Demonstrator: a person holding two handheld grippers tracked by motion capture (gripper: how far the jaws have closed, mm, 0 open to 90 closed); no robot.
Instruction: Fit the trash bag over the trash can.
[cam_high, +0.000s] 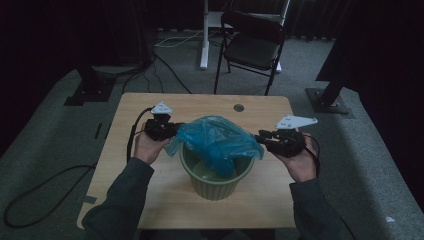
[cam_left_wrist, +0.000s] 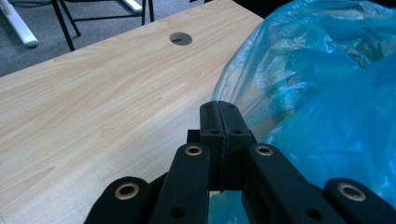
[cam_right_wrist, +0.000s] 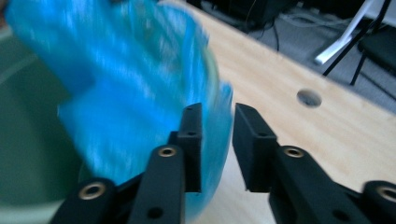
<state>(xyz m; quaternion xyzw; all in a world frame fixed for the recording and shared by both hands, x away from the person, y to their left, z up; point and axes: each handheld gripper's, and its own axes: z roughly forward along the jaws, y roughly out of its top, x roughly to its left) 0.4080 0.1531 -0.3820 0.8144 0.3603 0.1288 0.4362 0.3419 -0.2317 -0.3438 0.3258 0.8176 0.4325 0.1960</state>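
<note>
A crumpled blue plastic bag (cam_high: 217, 140) lies over the mouth of a green ribbed bin (cam_high: 215, 187) in the middle of the wooden table (cam_high: 150, 190). My left gripper (cam_high: 172, 131) is at the bag's left edge. In the left gripper view its jaws (cam_left_wrist: 219, 109) are pressed together, with the thin edge of the bag (cam_left_wrist: 327, 93) pinched at them. My right gripper (cam_high: 260, 136) is at the bag's right edge. Its jaws (cam_right_wrist: 217, 116) stand apart, and the blurred bag (cam_right_wrist: 116, 93) shows in the gap without either pad pressing on it. The bin's inner wall (cam_right_wrist: 28, 154) is visible to the left.
A round cable hole (cam_high: 238, 107) sits near the table's far edge. A black folding chair (cam_high: 252, 42) and white desk legs stand on the carpet beyond. Cables trail on the floor at the left.
</note>
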